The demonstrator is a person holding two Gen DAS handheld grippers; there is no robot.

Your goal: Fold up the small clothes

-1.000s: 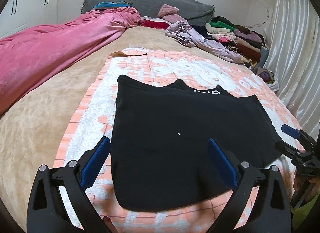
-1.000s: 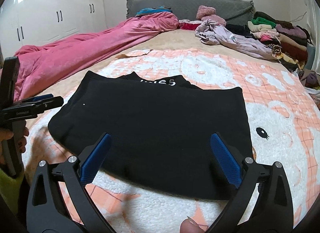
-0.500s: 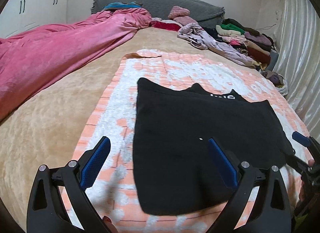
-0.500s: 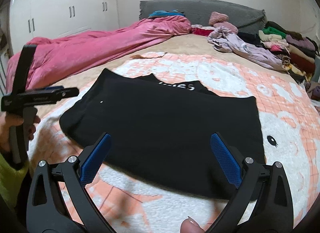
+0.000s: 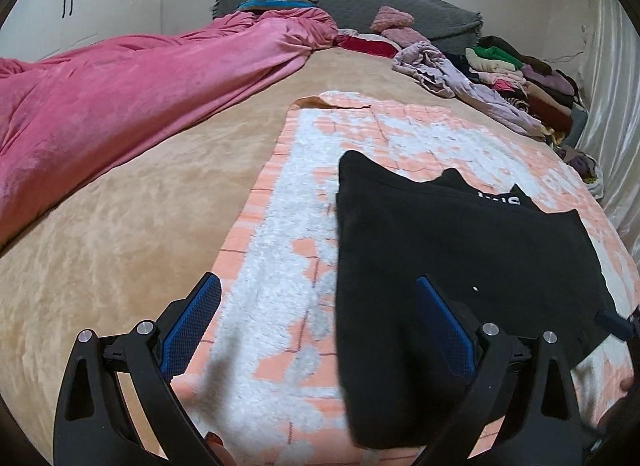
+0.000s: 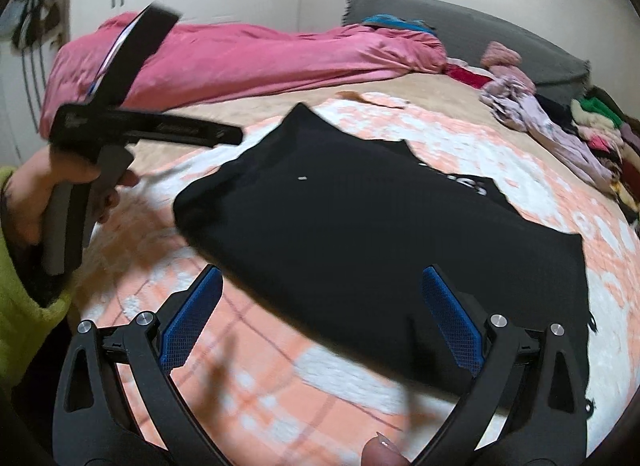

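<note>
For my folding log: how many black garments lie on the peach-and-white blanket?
1: the black garment lies flat mid-blanket, before both open grippers; another under it cannot be excluded.

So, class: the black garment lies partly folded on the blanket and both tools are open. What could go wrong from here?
1. The black garment lies on a fluffy peach-and-white blanket; a low pinch by either tool might catch blanket pile along with the cloth.
2. The left tool straddles the garment's side edge, so closing there may grab only one layer and skew the fold.
3. The right tool hovers at the near hem; an uneven lift could undo the fold.
</note>
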